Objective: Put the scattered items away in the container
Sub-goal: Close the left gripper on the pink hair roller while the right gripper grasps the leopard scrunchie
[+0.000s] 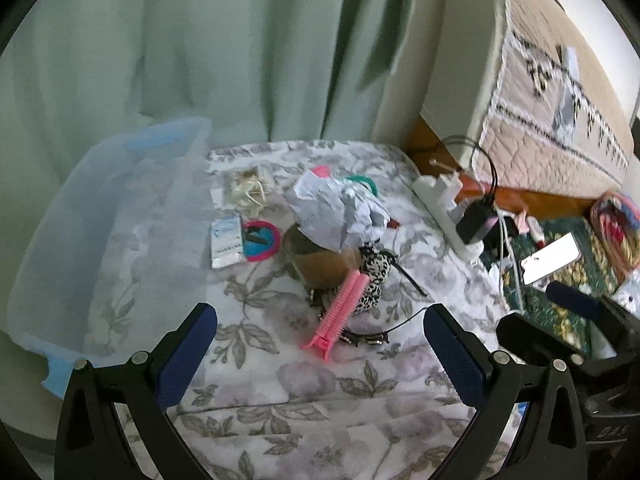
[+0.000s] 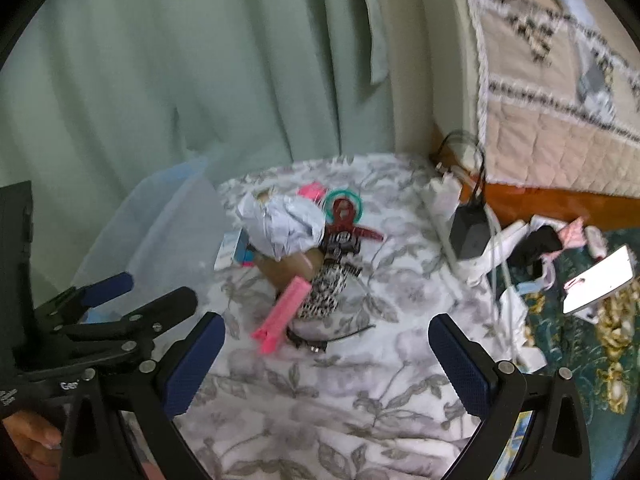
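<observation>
A clear plastic bin [image 1: 100, 240] stands at the left on the floral cloth [image 1: 320, 400]; it also shows in the right wrist view [image 2: 160, 220]. A pile lies mid-cloth: crumpled paper [image 1: 340, 212] on a brown tape roll [image 1: 320, 264], a pink hair clip [image 1: 340, 312], a leopard scrunchie [image 1: 372, 276], a silver sachet [image 1: 226, 242] and a black hair tie [image 1: 368, 338]. The pink clip [image 2: 282, 314], the paper [image 2: 280, 220] and a red claw clip [image 2: 348, 224] show in the right wrist view. My left gripper [image 1: 320, 356] and right gripper [image 2: 326, 364] are open and empty, short of the pile.
A white power strip [image 1: 444, 208] with a black charger [image 1: 476, 222] and cables lies at the cloth's right edge. A bed with a quilt [image 1: 560, 92] stands behind it. A phone [image 1: 552, 258] and clutter lie on the green rug at the right. A green curtain [image 1: 200, 60] hangs behind.
</observation>
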`<state>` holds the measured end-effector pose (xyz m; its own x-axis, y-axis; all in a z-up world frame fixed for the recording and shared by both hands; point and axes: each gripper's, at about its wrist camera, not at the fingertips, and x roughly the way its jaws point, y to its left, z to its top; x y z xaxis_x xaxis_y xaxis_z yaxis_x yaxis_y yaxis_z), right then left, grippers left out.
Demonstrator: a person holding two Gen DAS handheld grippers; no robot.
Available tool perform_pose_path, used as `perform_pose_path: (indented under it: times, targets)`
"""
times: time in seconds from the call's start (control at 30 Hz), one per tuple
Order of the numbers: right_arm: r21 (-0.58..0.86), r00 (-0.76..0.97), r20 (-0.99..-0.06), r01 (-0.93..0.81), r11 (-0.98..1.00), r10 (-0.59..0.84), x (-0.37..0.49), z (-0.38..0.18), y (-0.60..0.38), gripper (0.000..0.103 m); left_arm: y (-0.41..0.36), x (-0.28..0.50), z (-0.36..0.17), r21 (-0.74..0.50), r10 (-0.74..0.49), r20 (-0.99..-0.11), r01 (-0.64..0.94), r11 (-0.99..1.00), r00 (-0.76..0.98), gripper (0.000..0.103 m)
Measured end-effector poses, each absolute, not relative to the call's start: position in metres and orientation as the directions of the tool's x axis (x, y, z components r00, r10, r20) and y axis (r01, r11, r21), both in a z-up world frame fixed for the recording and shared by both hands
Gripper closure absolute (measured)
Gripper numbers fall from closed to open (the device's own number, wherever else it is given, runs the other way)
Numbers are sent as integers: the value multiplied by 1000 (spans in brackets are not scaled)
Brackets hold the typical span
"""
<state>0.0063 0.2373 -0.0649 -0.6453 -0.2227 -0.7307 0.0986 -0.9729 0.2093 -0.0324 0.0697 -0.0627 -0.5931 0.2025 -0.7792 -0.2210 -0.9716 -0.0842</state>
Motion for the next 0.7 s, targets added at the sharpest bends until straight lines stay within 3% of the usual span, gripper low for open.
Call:
perform_pose_path:
  times: [0.7]
  targets:
    - [382, -547, -763, 47, -923, -344, -27, -133, 261, 3, 83, -65, -135, -128, 232, -849, -241, -962, -475, 1]
